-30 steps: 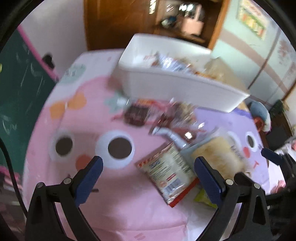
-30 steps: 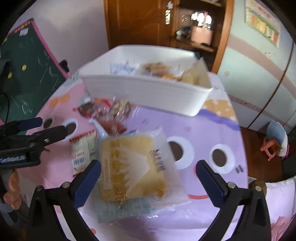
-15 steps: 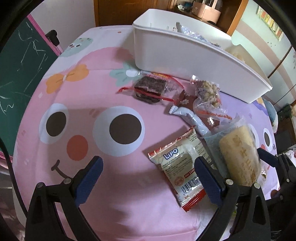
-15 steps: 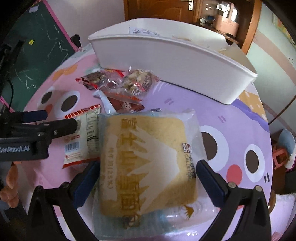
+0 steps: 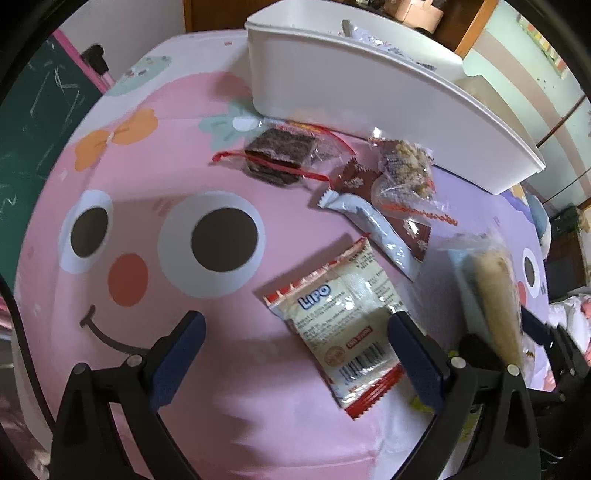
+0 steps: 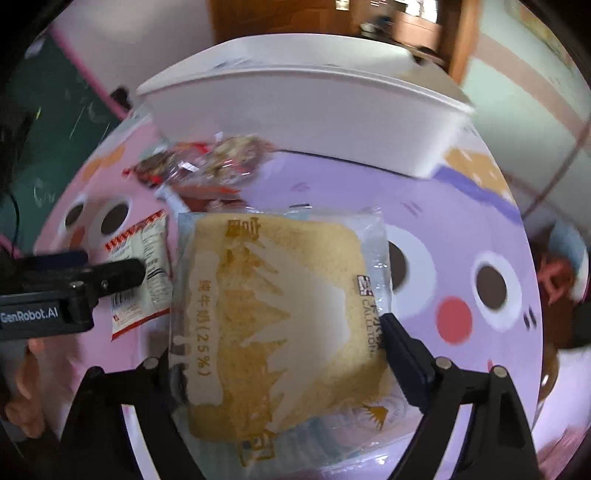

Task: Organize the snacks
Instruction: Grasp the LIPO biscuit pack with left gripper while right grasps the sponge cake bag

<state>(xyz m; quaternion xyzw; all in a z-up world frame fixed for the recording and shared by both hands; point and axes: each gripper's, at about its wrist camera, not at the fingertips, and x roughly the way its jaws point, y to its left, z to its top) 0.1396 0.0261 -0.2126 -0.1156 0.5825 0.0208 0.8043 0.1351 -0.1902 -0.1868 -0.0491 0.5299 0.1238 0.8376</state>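
My right gripper (image 6: 277, 339) is shut on a large bagged yellow cake (image 6: 280, 314), its jaws pressing both sides; the cake shows edge-on in the left wrist view (image 5: 495, 295). My left gripper (image 5: 295, 343) is open and low over the pink cloth, its right finger (image 5: 413, 358) over the edge of a white Lipo packet (image 5: 343, 321). Beyond lie a brownie pack (image 5: 284, 155), a nut cluster bag (image 5: 406, 173), a silver stick packet (image 5: 376, 229) and a brown wrapper (image 5: 351, 177). The white bin (image 5: 369, 96) with snacks stands behind them; it also shows in the right wrist view (image 6: 303, 118).
The table carries a pink and purple cartoon-face cloth (image 5: 147, 229). A green chalkboard (image 5: 33, 122) stands at the left. A wooden door and shelf (image 6: 399, 22) are behind the bin. The left gripper's body shows in the right wrist view (image 6: 66, 291).
The right gripper's jaws have closed onto the cake, which now looks lifted and nearer the camera. The left gripper has moved forward and down toward the Lipo packet.
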